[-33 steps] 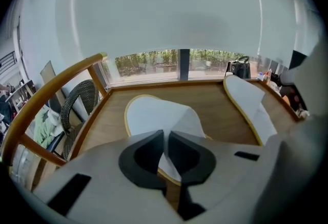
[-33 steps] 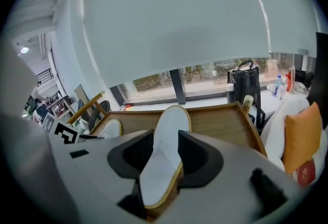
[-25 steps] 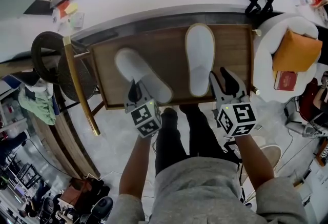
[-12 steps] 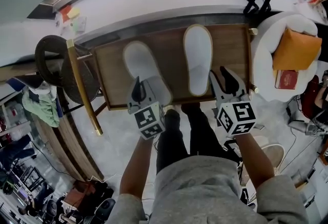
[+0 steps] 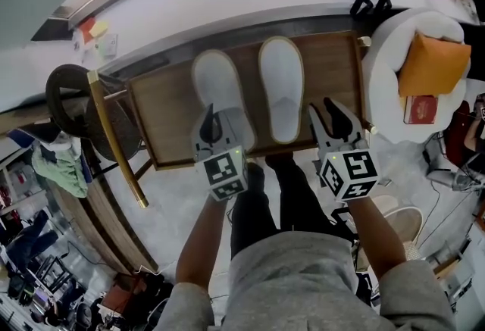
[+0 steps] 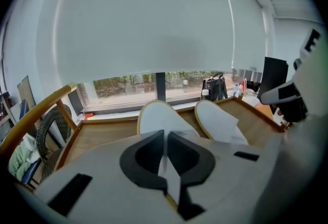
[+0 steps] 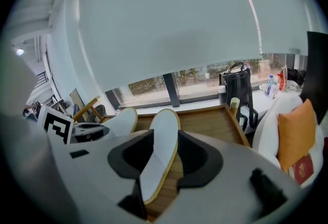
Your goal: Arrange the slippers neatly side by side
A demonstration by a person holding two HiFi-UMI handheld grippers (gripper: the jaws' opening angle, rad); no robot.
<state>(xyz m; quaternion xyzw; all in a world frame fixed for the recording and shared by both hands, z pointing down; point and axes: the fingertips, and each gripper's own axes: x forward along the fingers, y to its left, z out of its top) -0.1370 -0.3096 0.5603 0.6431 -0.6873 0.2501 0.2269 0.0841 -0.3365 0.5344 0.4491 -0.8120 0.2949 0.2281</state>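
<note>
Frame centre: left tongs (image 5: pixel 213 119) pinch left slipper (image 5: pixel 216 83) heel; right tongs (image 5: pixel 333 113) spread beside right slipper (image 5: pixel 280 79); both parallel on wooden surface (image 5: pixel 333 64).

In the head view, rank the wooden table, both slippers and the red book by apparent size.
1. wooden table
2. left slipper and right slipper: they look alike, though the left gripper covers part of the left one
3. red book
</note>
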